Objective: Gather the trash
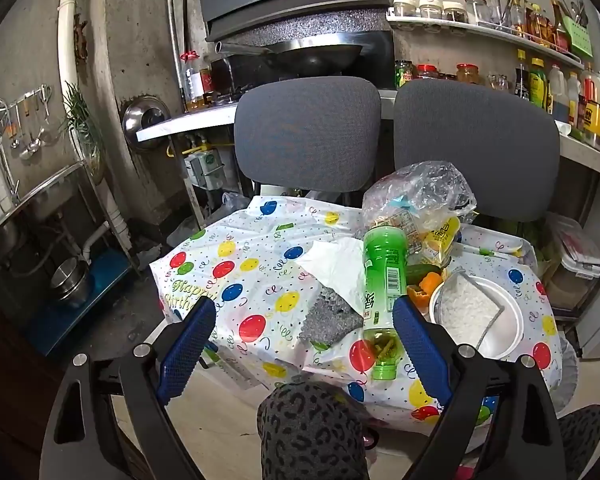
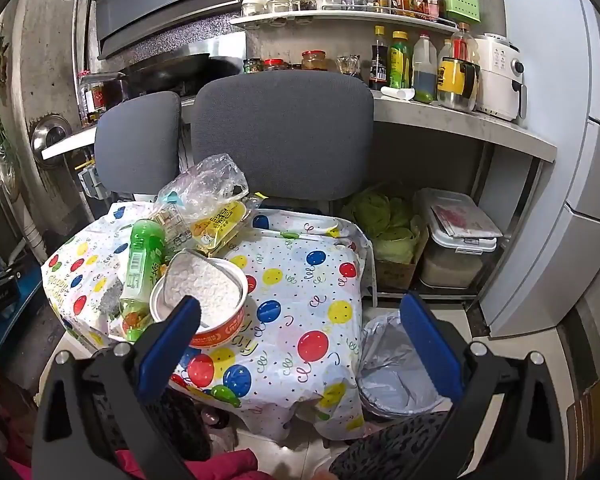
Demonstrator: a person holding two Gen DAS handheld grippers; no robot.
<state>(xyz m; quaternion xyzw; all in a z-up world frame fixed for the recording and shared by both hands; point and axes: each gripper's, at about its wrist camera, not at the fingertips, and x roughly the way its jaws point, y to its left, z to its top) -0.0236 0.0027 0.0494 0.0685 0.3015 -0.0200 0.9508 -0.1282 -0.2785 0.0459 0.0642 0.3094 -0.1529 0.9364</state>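
Cramped kitchen, 2 grey chairs (image 1: 308,132) behind a small table under a balloon-print cloth (image 2: 300,280). Far-edge clutter half hidden inside a crumpled clear bag (image 1: 420,192); labels unreadable. Green bottle (image 1: 384,280) lying on its side near the middle, just inside the right finger of the left gripper (image 1: 304,344), untouched, jaws wide and empty. Lidded noodle cup (image 2: 204,300) partly covered by the left finger of the right gripper (image 2: 300,344), likewise spread wide, empty. Lined bin (image 2: 396,368) beside the table's right edge.

A table under a balloon-print cloth (image 2: 300,280) carries a green bottle (image 1: 384,280), noodle cup (image 2: 204,300), plastic bag (image 1: 420,196), napkin (image 1: 332,268) and grey sponge (image 1: 328,316)
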